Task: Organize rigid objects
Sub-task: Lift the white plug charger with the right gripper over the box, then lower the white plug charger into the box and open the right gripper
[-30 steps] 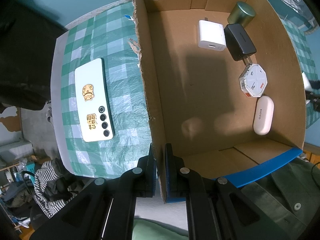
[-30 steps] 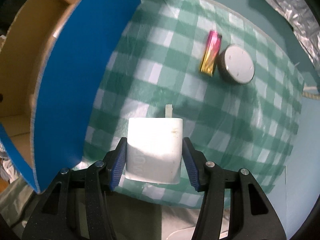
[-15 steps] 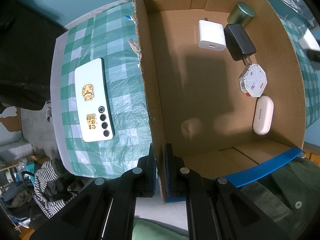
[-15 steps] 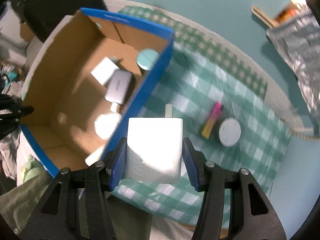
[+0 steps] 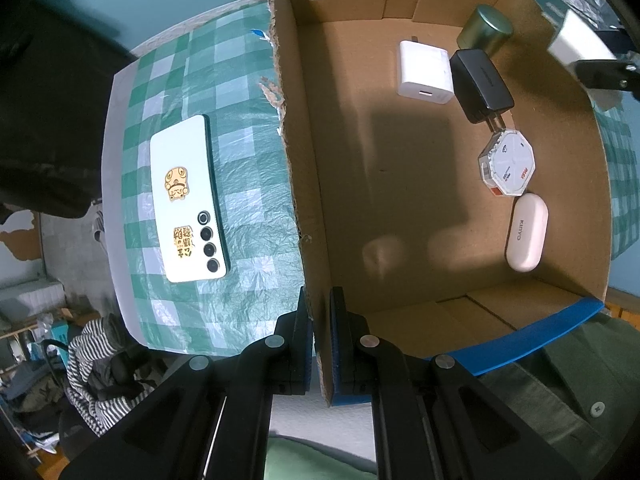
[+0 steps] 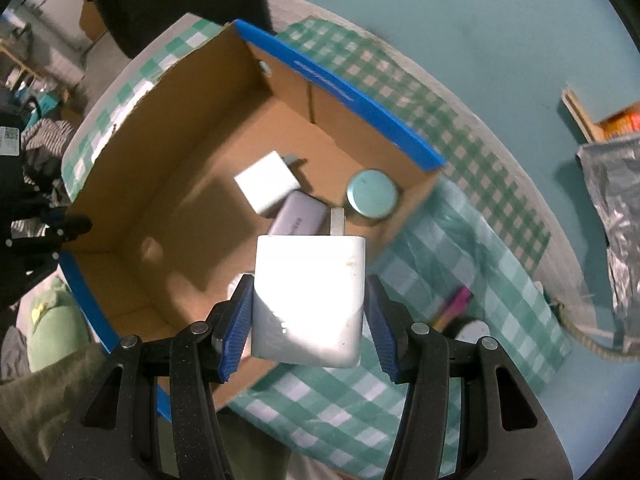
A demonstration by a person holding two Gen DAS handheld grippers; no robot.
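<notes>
My right gripper (image 6: 308, 312) is shut on a white charger plug (image 6: 310, 296), held in the air over the right wall of the cardboard box (image 6: 132, 216). That plug (image 5: 576, 40) shows at the upper right edge of the left wrist view. My left gripper (image 5: 320, 312) is shut on the box's left wall (image 5: 304, 184) near its front corner. Inside the box lie a white charger (image 5: 424, 74), a black adapter (image 5: 482, 84), a green tin (image 5: 486, 32), an octagonal case (image 5: 508, 162) and a white earbud case (image 5: 526, 238).
A white phone (image 5: 188, 200) lies face down on the green checked cloth (image 5: 240, 160) left of the box. A pink tube (image 6: 454, 306) and a round white disc (image 6: 474, 330) lie on the cloth right of the box. Crumpled foil (image 6: 616, 216) sits at far right.
My right gripper has risen and swung from the cloth beside the box to above the box's right wall, carrying the plug. The left gripper has stayed clamped on the wall.
</notes>
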